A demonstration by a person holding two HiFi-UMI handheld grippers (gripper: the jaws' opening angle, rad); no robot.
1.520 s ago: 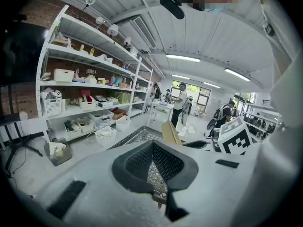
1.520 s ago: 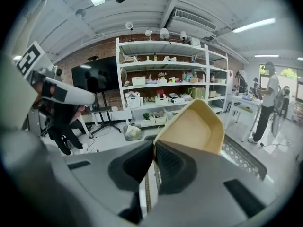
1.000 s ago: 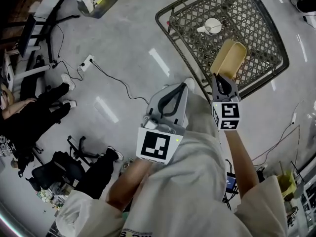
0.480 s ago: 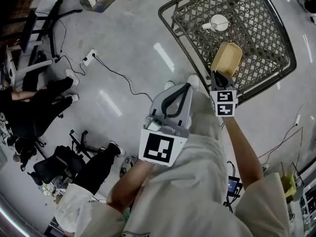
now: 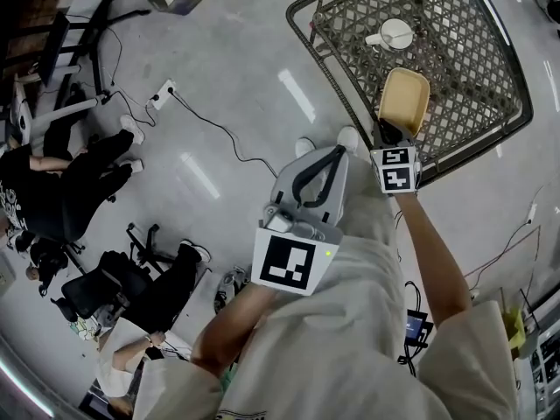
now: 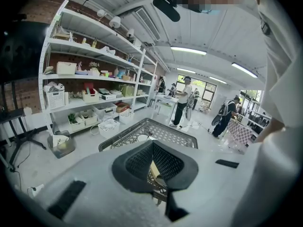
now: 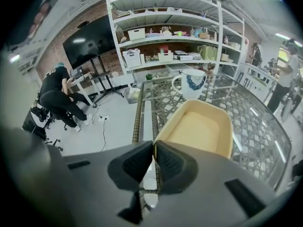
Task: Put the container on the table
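Observation:
A tan rectangular container [image 5: 403, 101] [image 7: 200, 129] hangs over the near edge of the woven wicker table [image 5: 455, 51] [image 7: 255, 112]. My right gripper [image 5: 386, 132] [image 7: 153, 163] is shut on the container's near rim and holds it tilted, above the table top. A white mug [image 5: 393, 35] [image 7: 191, 83] stands on the table beyond it. My left gripper [image 5: 317, 169] [image 6: 152, 161] is held left of the table over the floor, its jaws shut with nothing between them.
The table's dark rim [image 5: 328, 68] runs between my grippers. White shelving [image 7: 175, 37] [image 6: 90, 79] with boxes stands behind the table. A power strip and cable [image 5: 166, 94] lie on the floor. A seated person [image 5: 52, 182] and chairs are at left; people [image 6: 182, 103] stand farther off.
My right gripper has carried the container up and farther over the table. The left gripper has shifted slightly right, still shut and empty.

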